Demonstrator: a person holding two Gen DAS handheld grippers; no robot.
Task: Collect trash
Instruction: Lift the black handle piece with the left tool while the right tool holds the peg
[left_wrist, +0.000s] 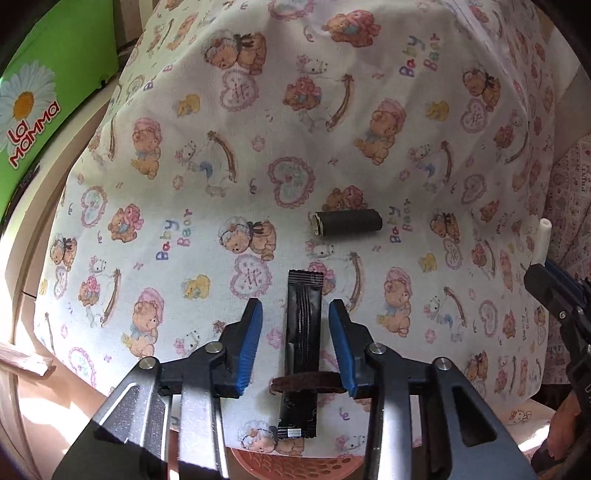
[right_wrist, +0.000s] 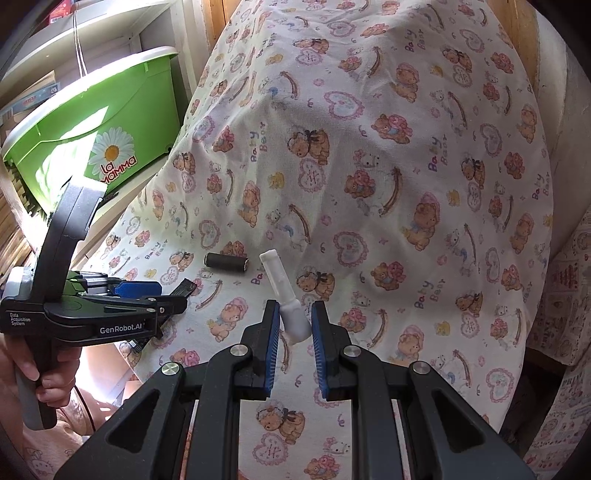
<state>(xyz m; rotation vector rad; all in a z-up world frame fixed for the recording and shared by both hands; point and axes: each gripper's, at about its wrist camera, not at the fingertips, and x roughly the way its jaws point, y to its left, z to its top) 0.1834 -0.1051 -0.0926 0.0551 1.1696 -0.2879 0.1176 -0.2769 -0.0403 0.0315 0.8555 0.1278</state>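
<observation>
Left gripper (left_wrist: 295, 328) parted, pads either side of black sachet (left_wrist: 301, 347) near the cloth's (left_wrist: 369, 147) front edge, not pressing. Right gripper (right_wrist: 293, 325) clamped on white plastic tube (right_wrist: 286, 299). Dark roll (left_wrist: 347, 222) mid-cloth, apart.

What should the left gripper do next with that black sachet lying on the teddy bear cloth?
Probably close the left gripper on the black sachet. The sachet lies flat on the cloth, lengthwise between the blue pads, which stand clear of both its edges. The right gripper already holds a white plastic piece.
</observation>
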